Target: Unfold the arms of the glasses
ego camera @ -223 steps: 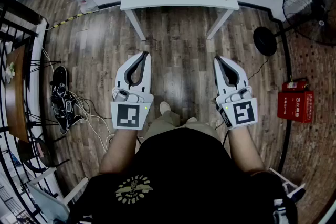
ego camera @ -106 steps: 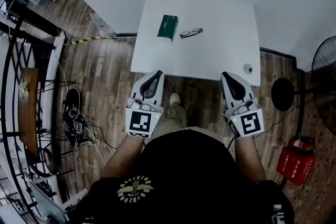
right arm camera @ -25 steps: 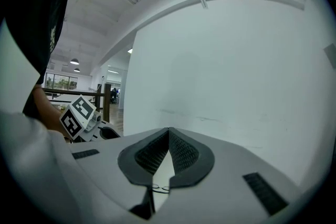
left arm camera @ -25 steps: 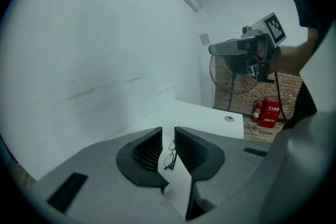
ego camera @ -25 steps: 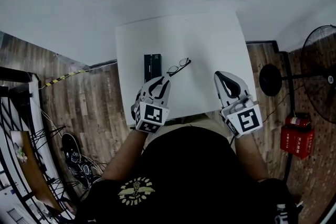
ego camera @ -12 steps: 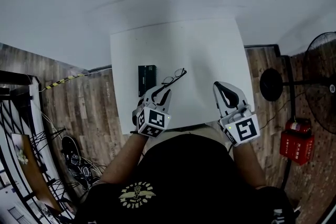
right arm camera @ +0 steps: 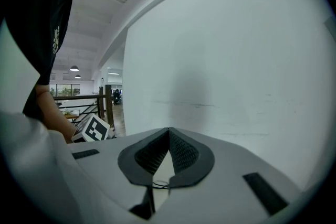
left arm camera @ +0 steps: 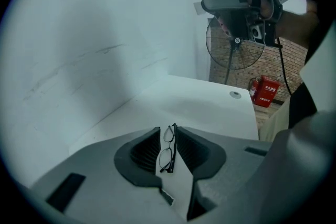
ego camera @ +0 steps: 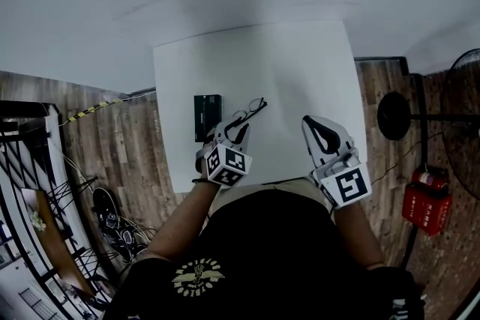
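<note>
The left gripper (ego camera: 238, 125) has been lowered toward the glasses (left arm camera: 167, 148) at mid-frame, which are framed between its parted jaws, ungripped. The right gripper (ego camera: 310, 124) is held with jaws together, empty. Unfolding is not yet begun.

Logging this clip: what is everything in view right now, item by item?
table: one, white, centre, against the wall
glasses: one pair, dark frame, on the table
case: one, dark green, on the table, left of the glasses
fan: one, black, floor right of the table
fire extinguisher box: one, red, floor far right
shoes: two, dark, floor lower left
left gripper: white, jaws apart, glasses between them
right gripper: white, shut, empty
</note>
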`<act>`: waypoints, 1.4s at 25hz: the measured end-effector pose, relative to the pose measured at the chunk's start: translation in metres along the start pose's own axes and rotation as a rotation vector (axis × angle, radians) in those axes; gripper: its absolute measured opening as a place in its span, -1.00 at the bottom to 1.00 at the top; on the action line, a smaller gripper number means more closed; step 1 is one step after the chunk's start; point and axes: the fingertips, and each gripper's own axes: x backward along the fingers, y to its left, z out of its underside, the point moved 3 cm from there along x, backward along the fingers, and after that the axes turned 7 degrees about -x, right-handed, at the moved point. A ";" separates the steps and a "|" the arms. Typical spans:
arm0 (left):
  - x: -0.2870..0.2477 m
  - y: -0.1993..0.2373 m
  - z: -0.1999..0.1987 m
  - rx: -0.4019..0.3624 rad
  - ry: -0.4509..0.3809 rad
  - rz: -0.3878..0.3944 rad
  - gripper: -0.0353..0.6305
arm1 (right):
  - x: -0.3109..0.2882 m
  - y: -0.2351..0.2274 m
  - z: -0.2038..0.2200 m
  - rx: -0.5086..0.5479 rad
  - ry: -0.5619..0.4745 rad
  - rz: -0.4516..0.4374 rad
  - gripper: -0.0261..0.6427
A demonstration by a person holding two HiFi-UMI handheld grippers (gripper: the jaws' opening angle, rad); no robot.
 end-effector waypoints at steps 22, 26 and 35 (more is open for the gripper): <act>-0.101 -0.002 0.040 -0.022 0.290 0.083 -0.64 | -0.047 -0.060 0.032 -0.109 0.085 -0.068 -0.92; -0.111 -0.001 0.045 -0.053 0.347 0.077 -0.64 | -0.049 -0.070 0.037 -0.126 0.097 -0.067 -0.92; -0.124 -0.004 0.049 -0.169 0.454 0.062 -0.64 | -0.040 -0.089 0.041 -0.145 0.089 -0.039 -0.92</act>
